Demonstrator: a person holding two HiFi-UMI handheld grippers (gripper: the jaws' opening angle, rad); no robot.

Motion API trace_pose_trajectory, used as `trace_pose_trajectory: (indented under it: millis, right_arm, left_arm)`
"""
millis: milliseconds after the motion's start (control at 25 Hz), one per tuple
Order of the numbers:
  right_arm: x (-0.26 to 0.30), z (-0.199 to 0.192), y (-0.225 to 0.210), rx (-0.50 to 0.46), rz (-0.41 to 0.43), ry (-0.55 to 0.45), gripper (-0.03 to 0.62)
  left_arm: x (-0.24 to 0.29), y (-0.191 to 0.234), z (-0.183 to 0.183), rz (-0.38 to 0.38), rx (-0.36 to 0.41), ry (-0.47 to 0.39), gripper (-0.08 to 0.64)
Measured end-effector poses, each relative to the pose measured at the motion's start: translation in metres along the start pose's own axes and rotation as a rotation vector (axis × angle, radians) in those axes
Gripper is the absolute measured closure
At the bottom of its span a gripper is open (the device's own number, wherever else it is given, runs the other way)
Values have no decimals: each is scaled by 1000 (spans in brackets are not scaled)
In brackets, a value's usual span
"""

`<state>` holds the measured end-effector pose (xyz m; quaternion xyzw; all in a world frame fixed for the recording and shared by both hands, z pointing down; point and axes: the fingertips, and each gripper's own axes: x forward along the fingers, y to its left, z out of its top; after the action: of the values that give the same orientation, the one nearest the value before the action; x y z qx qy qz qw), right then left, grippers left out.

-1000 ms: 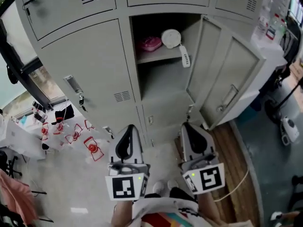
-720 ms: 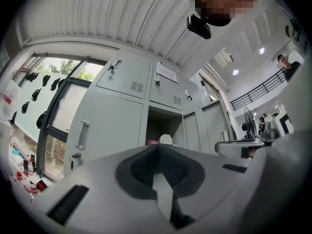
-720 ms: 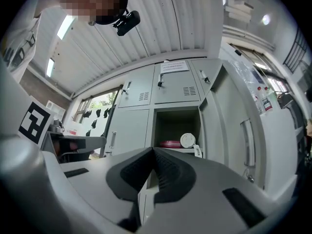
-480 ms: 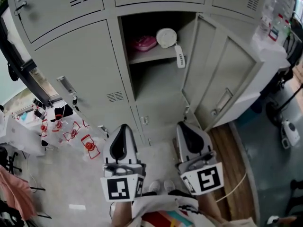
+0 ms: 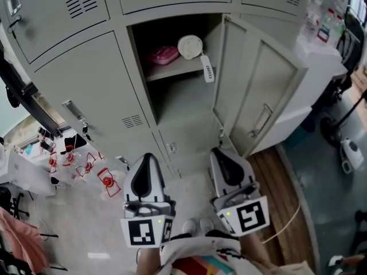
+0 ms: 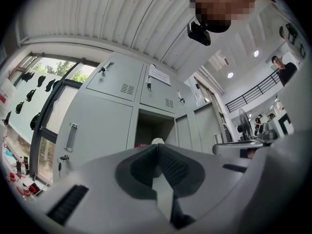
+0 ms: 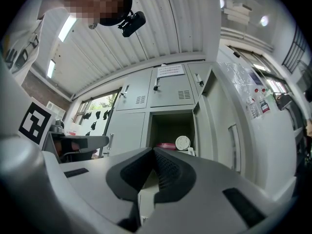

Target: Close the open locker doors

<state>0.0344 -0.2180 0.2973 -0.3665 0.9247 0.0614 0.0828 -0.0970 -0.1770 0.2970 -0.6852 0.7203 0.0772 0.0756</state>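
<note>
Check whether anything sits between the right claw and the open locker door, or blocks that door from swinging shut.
Nothing visible lies between the right claw and the open door. One doubt: a white tag hangs off the shelf edge in the opening; whether it juts into the door's swing is unclear.

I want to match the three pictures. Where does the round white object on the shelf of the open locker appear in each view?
Head view: the round white object is at upper middle, on the locker shelf.
Left gripper view: it is small, near the centre, just above the closed jaws.
Right gripper view: it is slightly right of centre.
Shared landmark: the pink box lies directly left of it in every view.
</note>
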Motion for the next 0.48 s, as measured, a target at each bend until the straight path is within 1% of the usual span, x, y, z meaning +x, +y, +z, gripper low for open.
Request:
trace_pose_trajectory:
  millis: [80,120,160,200,240,280,360,480]
  right_arm:
    - [0,2,1,7,1,-15,586]
    - [-1,4,1,11,-5,-28,584]
    - [-1,6,1,13,-9,-42,581]
    - [-1,9,1,11,-8,-57,539]
    - [0,11,2,5,-4,-73,276]
    - [1,14,2,-3,-4,-86,241]
    - [-2,16,1,-7,-18,-101,241]
    - [-7,15,-5,11,-27,-97,236]
  left_arm:
    - [-1,0,3,-8,-13,-18,554]
    - [-1,-2,5,-23,-19,-29,529]
    - [-1,-4,7,-42,-20,-38,413]
    - [0,-6,8,-57,-16,-44,328]
    - [0,-8,9,-65,-8,-51,304]
    - [1,-9,10,-69,-3,-59,288]
    - [2,-11,12,-77,-8,-67,269]
    - [6,-15,13,-95,-17,-70,255]
